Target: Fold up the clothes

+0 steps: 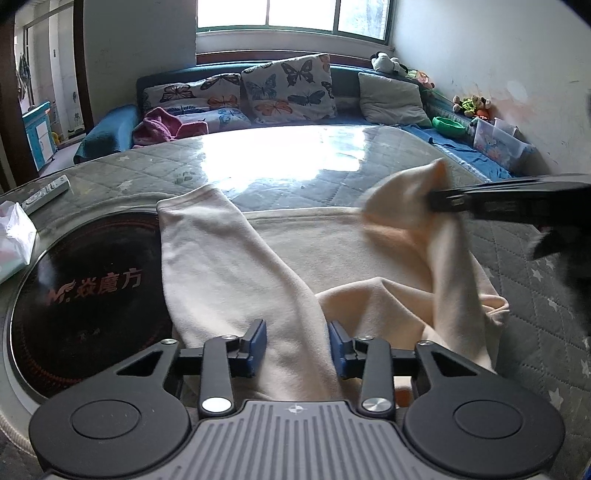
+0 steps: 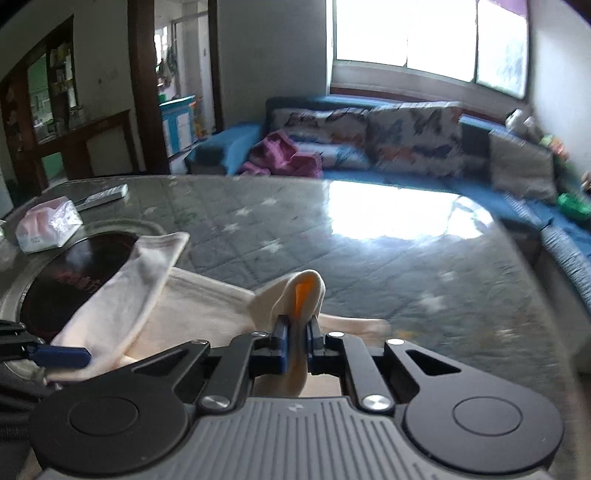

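R wrist: right hand-held gripper [image 2: 296, 334] clamps soft cream garment [image 2: 207, 317] fold; left hand-held gripper [image 1: 296, 345] half-open astride sleeve.

Both wrist views look forward and down, close over the table [image 1: 155, 173], toward the sofa [image 1: 110, 136] and window [image 1: 291, 14]. They share the garment [image 1: 229, 266], each showing the other's gripper.
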A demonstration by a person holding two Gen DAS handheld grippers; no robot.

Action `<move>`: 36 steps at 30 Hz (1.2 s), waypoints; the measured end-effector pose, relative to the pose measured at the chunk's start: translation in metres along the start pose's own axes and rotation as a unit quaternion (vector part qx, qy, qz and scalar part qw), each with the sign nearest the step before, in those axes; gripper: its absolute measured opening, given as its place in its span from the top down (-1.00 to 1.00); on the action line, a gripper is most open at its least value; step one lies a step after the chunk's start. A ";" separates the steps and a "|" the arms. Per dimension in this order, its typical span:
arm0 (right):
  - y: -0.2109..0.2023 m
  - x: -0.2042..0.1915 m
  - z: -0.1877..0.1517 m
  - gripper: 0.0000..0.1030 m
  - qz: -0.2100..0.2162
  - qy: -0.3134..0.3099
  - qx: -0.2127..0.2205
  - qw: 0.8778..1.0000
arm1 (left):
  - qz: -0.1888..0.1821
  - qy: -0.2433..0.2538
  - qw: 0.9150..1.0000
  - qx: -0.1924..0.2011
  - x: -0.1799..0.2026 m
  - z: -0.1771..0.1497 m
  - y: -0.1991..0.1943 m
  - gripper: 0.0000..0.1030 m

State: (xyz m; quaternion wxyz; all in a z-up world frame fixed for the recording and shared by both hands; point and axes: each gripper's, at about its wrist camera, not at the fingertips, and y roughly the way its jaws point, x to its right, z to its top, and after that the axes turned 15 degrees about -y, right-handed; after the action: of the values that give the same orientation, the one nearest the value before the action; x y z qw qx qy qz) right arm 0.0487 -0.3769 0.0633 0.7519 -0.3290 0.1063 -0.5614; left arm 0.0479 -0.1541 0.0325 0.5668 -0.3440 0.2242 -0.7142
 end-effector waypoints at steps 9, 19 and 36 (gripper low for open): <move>-0.096 0.032 -0.064 0.84 -0.098 0.050 0.006 0.994 | 0.000 0.010 1.000 0.006 0.001 -0.005 -0.004 0.40; -0.134 0.054 -0.161 0.64 -0.161 0.157 -0.087 0.970 | 0.000 0.019 1.000 0.009 0.001 -0.010 -0.013 0.43; -0.109 0.053 -0.160 -0.29 -0.188 0.076 -0.111 0.973 | 0.013 0.017 1.000 0.007 0.005 -0.011 -0.013 0.42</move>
State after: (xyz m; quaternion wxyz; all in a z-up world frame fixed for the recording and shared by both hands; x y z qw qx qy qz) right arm -0.1016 -0.5023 0.0194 0.5815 -0.3805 0.1607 -0.7009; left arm 0.0306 -0.1561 0.0355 0.5742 -0.3247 0.2331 -0.7145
